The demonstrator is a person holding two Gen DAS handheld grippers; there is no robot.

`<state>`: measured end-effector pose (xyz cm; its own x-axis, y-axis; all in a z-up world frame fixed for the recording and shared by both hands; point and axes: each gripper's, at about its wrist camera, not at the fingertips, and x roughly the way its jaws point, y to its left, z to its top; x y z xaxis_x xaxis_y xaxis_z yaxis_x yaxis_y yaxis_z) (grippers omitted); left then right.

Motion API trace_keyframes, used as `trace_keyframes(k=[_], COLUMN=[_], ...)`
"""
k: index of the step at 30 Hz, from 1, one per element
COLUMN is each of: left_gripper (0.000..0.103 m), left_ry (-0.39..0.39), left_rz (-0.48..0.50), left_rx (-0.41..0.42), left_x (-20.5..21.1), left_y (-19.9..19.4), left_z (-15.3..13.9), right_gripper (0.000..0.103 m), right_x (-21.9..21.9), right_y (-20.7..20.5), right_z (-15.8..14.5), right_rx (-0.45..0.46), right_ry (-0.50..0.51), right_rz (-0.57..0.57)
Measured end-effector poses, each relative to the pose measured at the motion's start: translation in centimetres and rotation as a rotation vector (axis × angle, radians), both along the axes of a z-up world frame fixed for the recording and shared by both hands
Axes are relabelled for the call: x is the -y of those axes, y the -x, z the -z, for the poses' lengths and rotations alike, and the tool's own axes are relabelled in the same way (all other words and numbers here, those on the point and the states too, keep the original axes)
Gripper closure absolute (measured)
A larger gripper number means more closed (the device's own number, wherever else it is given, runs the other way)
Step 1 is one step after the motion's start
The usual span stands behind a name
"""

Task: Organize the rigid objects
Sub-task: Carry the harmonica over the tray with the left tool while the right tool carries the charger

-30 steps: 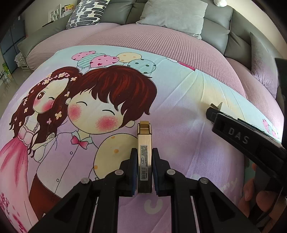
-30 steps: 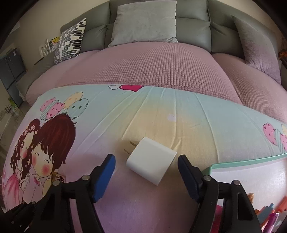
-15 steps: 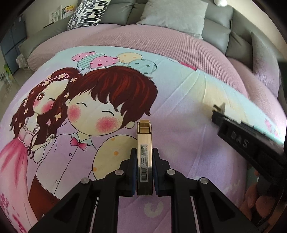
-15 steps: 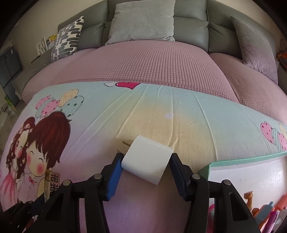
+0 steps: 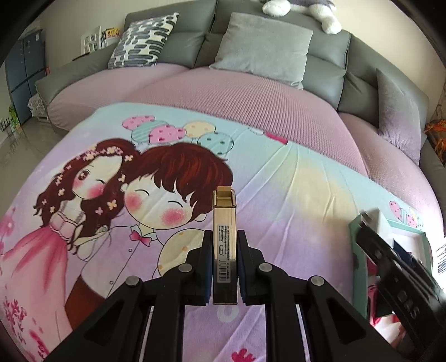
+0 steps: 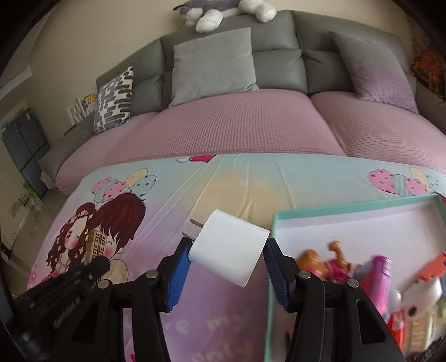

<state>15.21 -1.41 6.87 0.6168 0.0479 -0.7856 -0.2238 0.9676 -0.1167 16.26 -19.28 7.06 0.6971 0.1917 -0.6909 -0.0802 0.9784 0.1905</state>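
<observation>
A slim gold case (image 5: 224,222) with a barcode label stands upright between the pads of my left gripper (image 5: 224,250), which is shut on it above the cartoon bedsheet (image 5: 278,195). My right gripper (image 6: 227,259) is shut on a white plug charger (image 6: 228,250), its prongs pointing left, held above the sheet beside the teal-rimmed box (image 6: 348,210). In the right wrist view the left gripper (image 6: 83,274) shows at lower left with the gold case (image 6: 96,245). The blurred right gripper (image 5: 390,267) appears at the right edge of the left wrist view.
The teal-rimmed box holds several small toys (image 6: 376,273) and other items. Behind the sheet is a pink quilted sofa seat (image 6: 237,125) with grey cushions (image 6: 214,64) and a patterned pillow (image 6: 114,100). A plush toy (image 6: 223,11) lies on the backrest.
My right gripper closed on the white charger, lifted it and carried it right, next to the teal box. My left gripper rose a little with the gold case held.
</observation>
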Motion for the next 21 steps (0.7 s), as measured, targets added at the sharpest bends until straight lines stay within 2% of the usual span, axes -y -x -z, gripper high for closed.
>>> trace_keyframes(k=[6, 9, 12, 14, 16, 21], left_gripper=[0.087, 0.087, 0.087, 0.087, 0.087, 0.087], left_ry=[-0.007, -0.035, -0.005, -0.017, -0.042, -0.04], left_rz=[0.07, 0.134, 0.214, 0.246, 0.273, 0.339], left_rx=[0.047, 0.059, 0.058, 0.061, 0.07, 0.065], left_x=[2.4, 4.8, 7.1, 8.4, 9.8, 12.1], left_y=[1.6, 2.4, 3.1, 3.6, 4.2, 5.2], left_z=[-1.8, -2.3, -2.3, -2.6, -3.0, -3.0], right_gripper=[0.047, 0.047, 0.047, 0.047, 0.047, 0.047], right_x=[2.8, 4.3, 6.2, 7.4, 8.9, 11.7], right_y=[4.3, 6.4, 8.4, 9.3, 10.0, 11.3], right_z=[-1.2, -1.5, -1.2, -0.9, -0.7, 0.1], right_rx=[0.019, 0.018, -0.001, -0.019, -0.038, -0.071], right_ry=[0.042, 0.062, 0.102, 0.131, 0.119, 0.076], right_rz=[0.072, 0.11, 0.159, 0.201, 0.235, 0.293])
